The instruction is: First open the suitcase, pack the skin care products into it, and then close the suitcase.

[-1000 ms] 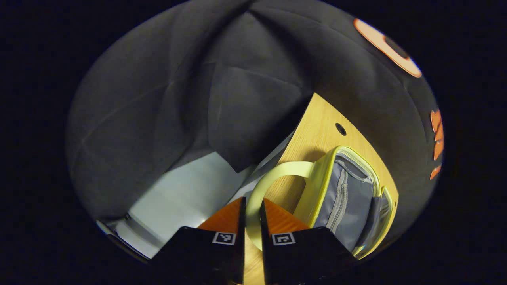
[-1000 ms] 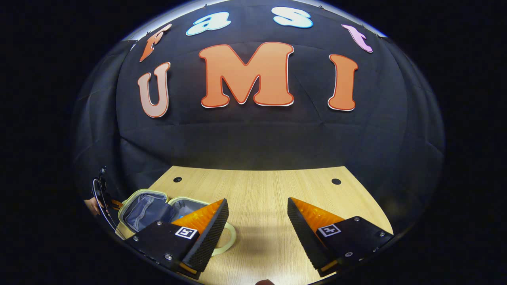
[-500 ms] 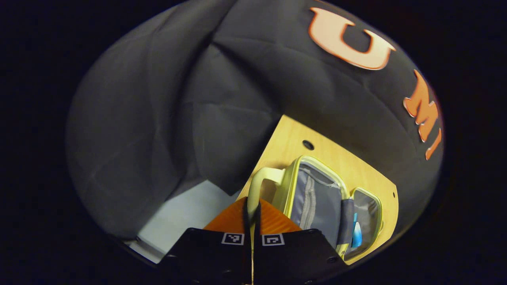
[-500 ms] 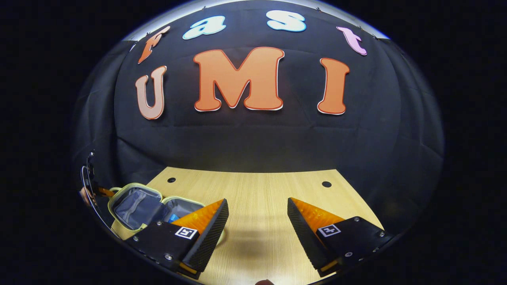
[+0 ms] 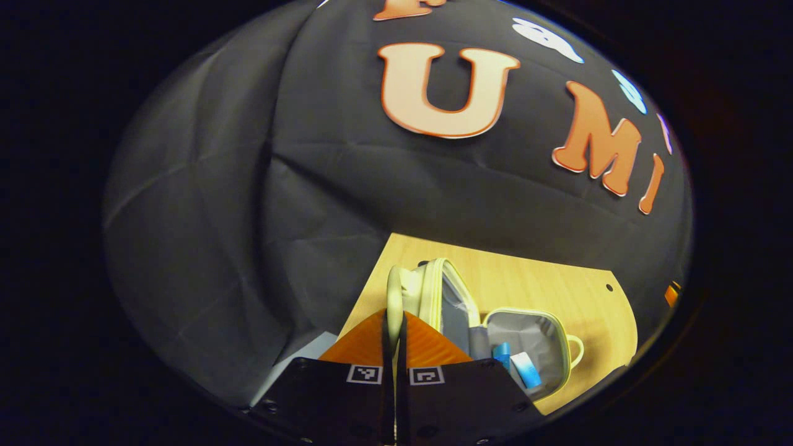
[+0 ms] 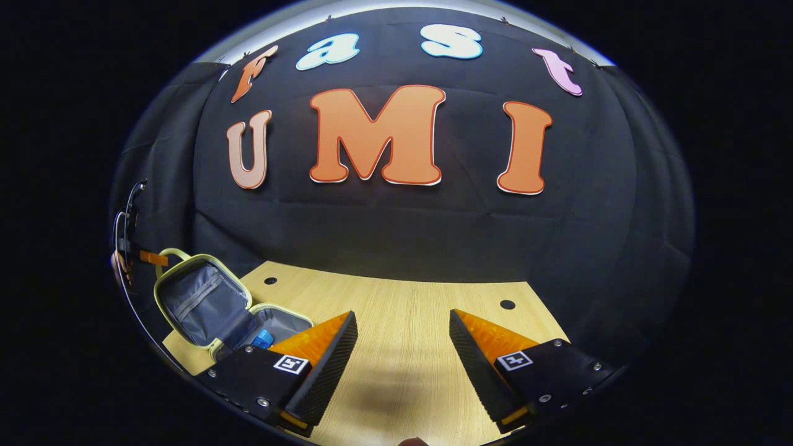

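Wood-grain tabletop (image 6: 403, 347), pale and smooth with small round holes near its far corners, runs back to the black cloth wall (image 6: 403, 229), which hangs in soft folds. Nearest in the left gripper view, the left gripper (image 5: 394, 322) has its two wedge-shaped fingers clenched on the thin pale-yellow handle (image 5: 394, 297) of the suitcase's lid (image 5: 443, 297), so the lid stands nearly on edge above the table. Just beyond, the suitcase's base (image 5: 560, 331) lies flat and open, grey fabric inside, with blue and white skin care products (image 5: 517, 365) in it and a second loop handle on its far side. In the right gripper view, the right gripper (image 6: 403, 347) hovers over bare wood with its ribbed fingers spread wide, grasping nothing. Farther left in that view, the suitcase (image 6: 204, 303) shows the raised lid's grey zipped lining, rimmed in yellow-green piping, and beyond it the left gripper at the lid's handle by the table's edge.
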{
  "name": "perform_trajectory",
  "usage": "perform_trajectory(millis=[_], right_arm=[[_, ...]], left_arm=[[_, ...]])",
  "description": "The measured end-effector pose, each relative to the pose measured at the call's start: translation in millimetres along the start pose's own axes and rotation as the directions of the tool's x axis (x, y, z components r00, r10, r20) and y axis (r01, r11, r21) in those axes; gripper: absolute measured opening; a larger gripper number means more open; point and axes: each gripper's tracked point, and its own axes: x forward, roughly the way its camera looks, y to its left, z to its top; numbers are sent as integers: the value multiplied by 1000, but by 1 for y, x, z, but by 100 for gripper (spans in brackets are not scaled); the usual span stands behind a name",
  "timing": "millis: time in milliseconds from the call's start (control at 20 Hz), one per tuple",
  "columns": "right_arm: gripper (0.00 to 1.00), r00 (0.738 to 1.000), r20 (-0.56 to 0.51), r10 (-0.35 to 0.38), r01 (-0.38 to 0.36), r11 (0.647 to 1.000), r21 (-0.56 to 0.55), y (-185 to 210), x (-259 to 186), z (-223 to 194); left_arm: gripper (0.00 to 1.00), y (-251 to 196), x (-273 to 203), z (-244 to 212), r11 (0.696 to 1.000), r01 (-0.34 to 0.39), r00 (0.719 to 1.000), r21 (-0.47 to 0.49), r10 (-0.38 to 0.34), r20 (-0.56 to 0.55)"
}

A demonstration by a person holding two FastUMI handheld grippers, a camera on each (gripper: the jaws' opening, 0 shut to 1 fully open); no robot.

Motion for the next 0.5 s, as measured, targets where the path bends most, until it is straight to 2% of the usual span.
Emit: perform_trajectory(millis=[300,500], right_arm=[[95,999,43,13,-13,1000,0,-32,-8,5],[95,998,56,16,-15,1000,-26,-54,-17,1]], left_arm=[[1,-83,-41,22,996,42,997,77,-47,61],[1,-149,-55,24,987,102,991,124,-111,72]])
